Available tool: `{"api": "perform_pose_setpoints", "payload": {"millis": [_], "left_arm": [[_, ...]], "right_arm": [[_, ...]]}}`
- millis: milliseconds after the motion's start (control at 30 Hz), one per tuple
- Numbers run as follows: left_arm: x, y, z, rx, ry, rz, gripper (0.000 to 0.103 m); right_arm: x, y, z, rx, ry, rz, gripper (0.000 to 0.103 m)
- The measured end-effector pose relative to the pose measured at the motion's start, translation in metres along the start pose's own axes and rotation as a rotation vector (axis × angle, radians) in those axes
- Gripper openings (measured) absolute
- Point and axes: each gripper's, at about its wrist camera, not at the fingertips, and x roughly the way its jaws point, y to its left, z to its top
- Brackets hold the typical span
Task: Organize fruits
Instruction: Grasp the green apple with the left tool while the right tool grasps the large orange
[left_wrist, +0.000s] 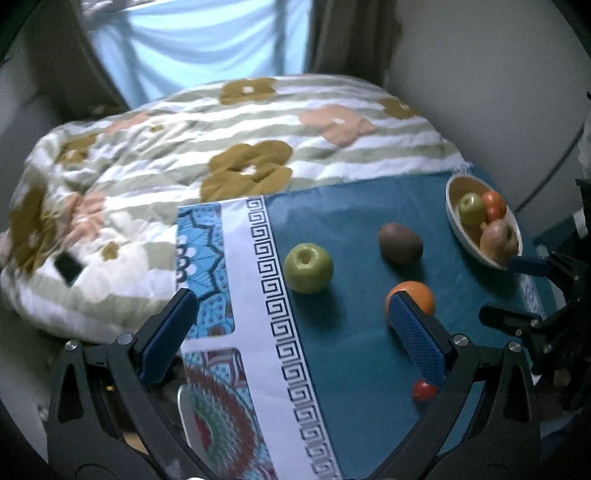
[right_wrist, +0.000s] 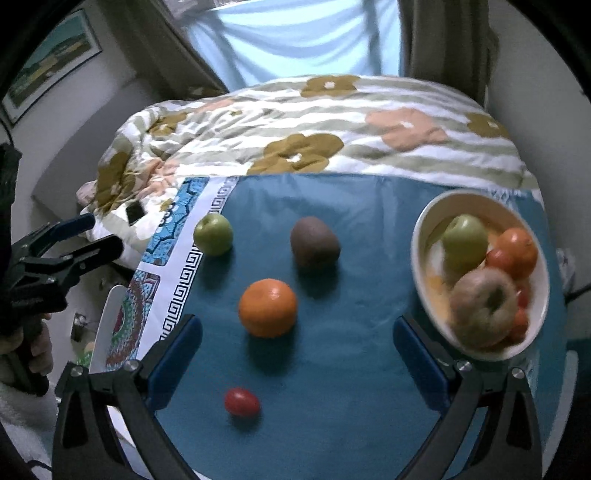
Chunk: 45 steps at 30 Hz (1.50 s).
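Left tool (left_wrist: 291, 321) spread wide, nothing between its blue pads, hovering over the left part of the teal cloth-covered counter (left_wrist: 351, 354). Right tool (right_wrist: 297, 350) also spread wide and empty, above the counter's near edge; its blue tip shows at the far right of the left wrist view (left_wrist: 528, 266), just beside the bowl rim.

Loose fruit on the teal cloth: round green apple (right_wrist: 213, 234) at the left near the white Greek-key border strip (right_wrist: 177, 291); brown oval kiwi (right_wrist: 314, 242) to its right, well apart; round orange mandarin (right_wrist: 267, 307) nearer the camera, between apple and kiwi; small red cherry tomato (right_wrist: 242, 401) nearest the camera. None touch each other. In the left wrist view the mandarin (left_wrist: 415, 295) is partly behind the left tool's right pad, tomato (left_wrist: 424, 390) just beside that pad's base.

Cream round bowl (right_wrist: 419, 236) at the right side of the counter holds a second green apple (right_wrist: 464, 243), an orange-red mandarin (right_wrist: 517, 251), a blurred pale brownish apple-like fruit (right_wrist: 484, 306) and small red pieces, too blurred to name.

Behind the counter, a bed with striped floral quilt (right_wrist: 314, 125); small dark flat object (right_wrist: 133, 213) lies on it at left. Pale blue curtain (right_wrist: 295, 37) beyond.
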Motion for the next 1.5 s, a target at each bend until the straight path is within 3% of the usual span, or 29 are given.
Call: {"api": "perform_pose_setpoints", "payload": {"millis": [300, 400, 667, 733, 867, 1033, 1133, 1300, 1433, 1500], "left_arm": [[0.075, 0.008, 0.016, 0.149, 0.079, -0.131, 0.103], [0.093, 0.005, 0.015, 0.190, 0.106, -0.166, 0.099], [0.120, 0.000, 0.009, 0.241, 0.141, -0.235, 0.077], [0.125, -0.002, 0.008, 0.258, 0.150, -0.239, 0.058], [0.127, -0.005, 0.008, 0.285, 0.147, -0.241, 0.058], [0.125, -0.005, 0.006, 0.290, 0.153, -0.233, 0.058], [0.123, -0.001, 0.004, 0.282, 0.156, -0.236, 0.058], [0.122, 0.005, 0.002, 0.266, 0.158, -0.228, 0.058], [0.119, 0.010, -0.003, 0.251, 0.155, -0.225, 0.058], [0.117, 0.012, -0.005, 0.243, 0.153, -0.222, 0.058]], "right_arm": [[0.047, 0.017, -0.006, 0.113, 0.052, -0.071, 0.103], [0.057, 0.019, -0.008, 0.136, 0.059, -0.083, 0.103], [0.075, 0.027, -0.008, 0.125, 0.068, -0.120, 0.103], [0.078, 0.027, -0.009, 0.132, 0.066, -0.117, 0.103], [0.086, 0.028, -0.009, 0.134, 0.082, -0.119, 0.090], [0.093, 0.031, -0.010, 0.143, 0.091, -0.113, 0.086], [0.095, 0.032, -0.009, 0.140, 0.091, -0.116, 0.078], [0.097, 0.031, -0.006, 0.142, 0.083, -0.123, 0.076], [0.098, 0.032, -0.004, 0.135, 0.080, -0.131, 0.069], [0.099, 0.034, -0.004, 0.125, 0.081, -0.134, 0.061]]}}
